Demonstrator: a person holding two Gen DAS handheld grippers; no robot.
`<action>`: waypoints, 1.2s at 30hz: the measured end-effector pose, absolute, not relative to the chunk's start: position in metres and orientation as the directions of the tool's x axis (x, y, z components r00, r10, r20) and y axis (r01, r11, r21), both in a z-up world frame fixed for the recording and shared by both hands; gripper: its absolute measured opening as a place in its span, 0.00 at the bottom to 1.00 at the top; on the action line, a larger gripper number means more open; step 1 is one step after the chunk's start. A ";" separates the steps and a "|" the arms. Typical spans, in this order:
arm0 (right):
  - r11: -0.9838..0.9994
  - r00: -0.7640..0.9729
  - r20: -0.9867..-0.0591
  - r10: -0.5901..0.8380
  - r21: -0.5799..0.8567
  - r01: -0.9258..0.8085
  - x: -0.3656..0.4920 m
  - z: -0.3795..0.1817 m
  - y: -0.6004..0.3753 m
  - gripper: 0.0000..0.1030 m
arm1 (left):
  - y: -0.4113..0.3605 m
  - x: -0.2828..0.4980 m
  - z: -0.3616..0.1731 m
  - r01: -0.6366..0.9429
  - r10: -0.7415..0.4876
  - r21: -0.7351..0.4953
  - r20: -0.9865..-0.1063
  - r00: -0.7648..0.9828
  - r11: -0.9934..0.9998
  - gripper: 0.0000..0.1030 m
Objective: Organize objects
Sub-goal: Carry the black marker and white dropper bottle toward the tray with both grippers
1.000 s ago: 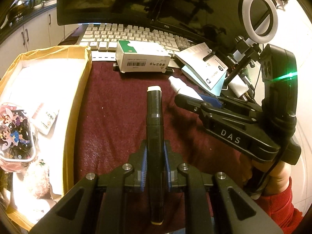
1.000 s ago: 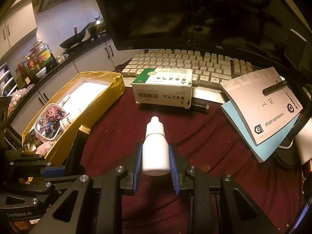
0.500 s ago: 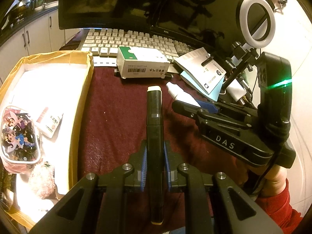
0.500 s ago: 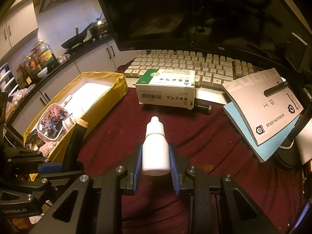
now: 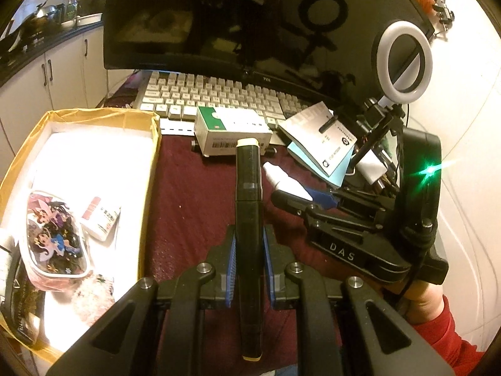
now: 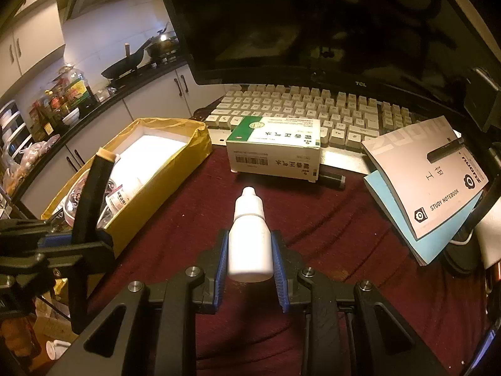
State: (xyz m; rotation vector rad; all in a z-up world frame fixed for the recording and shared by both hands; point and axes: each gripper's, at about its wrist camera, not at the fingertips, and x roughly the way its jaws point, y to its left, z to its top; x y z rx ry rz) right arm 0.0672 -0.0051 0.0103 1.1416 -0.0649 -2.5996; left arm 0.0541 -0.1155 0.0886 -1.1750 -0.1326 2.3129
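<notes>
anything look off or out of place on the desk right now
Yes. The green-and-white medicine box sits askew, propped partly on the keyboard's front edge with a dark pen poking out beneath it. The study notebook also overlaps the keyboard's right end. Nothing spilled or damaged.

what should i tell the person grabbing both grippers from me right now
Left gripper: shut on the black marker, held above the maroon cloth.
Right gripper: shut on the white dropper bottle, also off the cloth.
Yellow box sits to the left; a cartoon pouch and a small carton already lie in it.
Left to do, probably: drop the marker and the bottle into the box. The green-and-white medicine box and notebooks lie by the keyboard.
</notes>
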 end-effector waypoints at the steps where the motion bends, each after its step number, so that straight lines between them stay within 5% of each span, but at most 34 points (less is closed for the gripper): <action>1: -0.953 -0.639 -0.712 -0.291 0.160 0.255 0.067 0.011 -0.005 0.28 | -0.117 0.054 0.090 -0.417 0.504 -0.318 -0.718 -0.480 -0.851 0.14; 36: -0.920 -0.630 -0.685 -0.366 0.167 0.354 0.063 0.025 -0.041 0.28 | -0.242 0.006 0.121 -0.164 0.359 -0.333 -0.693 -0.625 -0.928 0.14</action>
